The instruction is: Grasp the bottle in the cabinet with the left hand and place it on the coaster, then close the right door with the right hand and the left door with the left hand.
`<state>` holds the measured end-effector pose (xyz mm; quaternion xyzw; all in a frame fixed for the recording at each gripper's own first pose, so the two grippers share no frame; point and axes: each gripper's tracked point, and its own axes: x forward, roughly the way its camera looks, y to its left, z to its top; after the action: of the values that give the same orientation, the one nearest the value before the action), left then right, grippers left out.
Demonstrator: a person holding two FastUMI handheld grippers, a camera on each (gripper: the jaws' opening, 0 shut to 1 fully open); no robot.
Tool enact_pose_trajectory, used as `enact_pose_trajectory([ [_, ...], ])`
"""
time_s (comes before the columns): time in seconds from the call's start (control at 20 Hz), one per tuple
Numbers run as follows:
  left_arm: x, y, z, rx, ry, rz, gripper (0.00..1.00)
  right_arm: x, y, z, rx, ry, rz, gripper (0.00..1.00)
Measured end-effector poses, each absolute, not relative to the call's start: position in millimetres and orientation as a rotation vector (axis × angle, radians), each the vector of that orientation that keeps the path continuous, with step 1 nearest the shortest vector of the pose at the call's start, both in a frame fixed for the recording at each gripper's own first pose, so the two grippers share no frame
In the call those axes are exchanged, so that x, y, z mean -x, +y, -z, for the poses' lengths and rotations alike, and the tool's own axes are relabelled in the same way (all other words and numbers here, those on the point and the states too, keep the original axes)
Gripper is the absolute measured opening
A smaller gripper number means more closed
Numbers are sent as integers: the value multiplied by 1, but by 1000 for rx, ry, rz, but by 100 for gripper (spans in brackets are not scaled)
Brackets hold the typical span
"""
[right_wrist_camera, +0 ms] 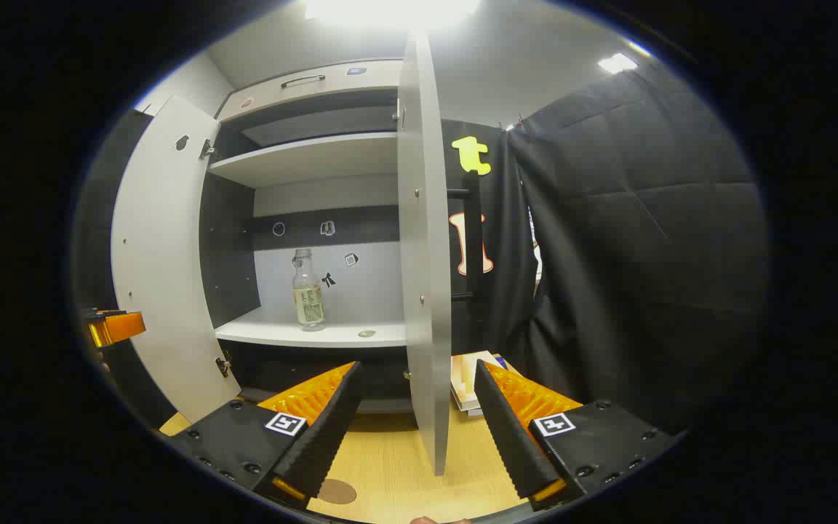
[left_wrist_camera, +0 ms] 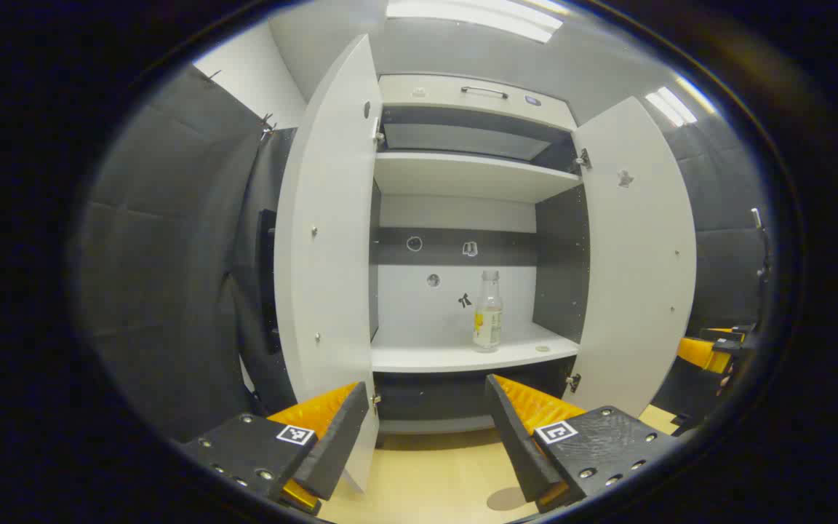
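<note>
**Bottle on the cabinet shelf, both doors wide open**

Bottle [left_wrist_camera: 488, 311] stands upright on the lower shelf [left_wrist_camera: 455, 356] of the cabinet [left_wrist_camera: 463, 109], toward the right half of that shelf in the left gripper view, close to the back wall. It's a clear one with a pale label around its lower part. A small round disc lies on the same shelf just to its right, near the front edge; too small to say what it is.

Both doors hang open. In the left gripper view the left door [left_wrist_camera: 328, 240] swings out on one side and the right door [left_wrist_camera: 637, 247] on the other, with the bottle framed between them. In the right gripper view the right door [right_wrist_camera: 426, 255] sits edge-on almost dead centre and the bottle [right_wrist_camera: 308, 291] shows to the left of it.

The left gripper [left_wrist_camera: 426, 429] hovers in front of the cabinet, below shelf level, jaws apart with nothing between them. The right gripper [right_wrist_camera: 415, 426] has its jaws apart and empty too, with the bottom edge of the right door hanging between its fingers but not touching either, as far as I can tell.

Down on the wooden table [left_wrist_camera: 433, 473] there's a round brown coaster [left_wrist_camera: 506, 498], partly tucked behind a finger of the left gripper. In the right gripper view the coaster [right_wrist_camera: 337, 491] lies by the left finger.
</note>
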<state>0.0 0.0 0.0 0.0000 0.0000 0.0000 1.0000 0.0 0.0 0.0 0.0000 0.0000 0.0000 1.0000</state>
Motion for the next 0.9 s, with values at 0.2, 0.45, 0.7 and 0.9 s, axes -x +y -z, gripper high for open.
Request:
enact_pose_trajectory([
  [0.2,2,0,1,2,3,6,100,0,4,1,5,4,-10,97],
  [0.45,3,-2,-1,-24,-10,20,100,0,7,-1,3,2,-23,96],
  [0.7,3,-5,0,-27,1,44,100,2,8,-2,15,3,-17,96],
  [0.9,3,-6,1,-23,5,59,100,8,-2,0,11,7,10,98],
])
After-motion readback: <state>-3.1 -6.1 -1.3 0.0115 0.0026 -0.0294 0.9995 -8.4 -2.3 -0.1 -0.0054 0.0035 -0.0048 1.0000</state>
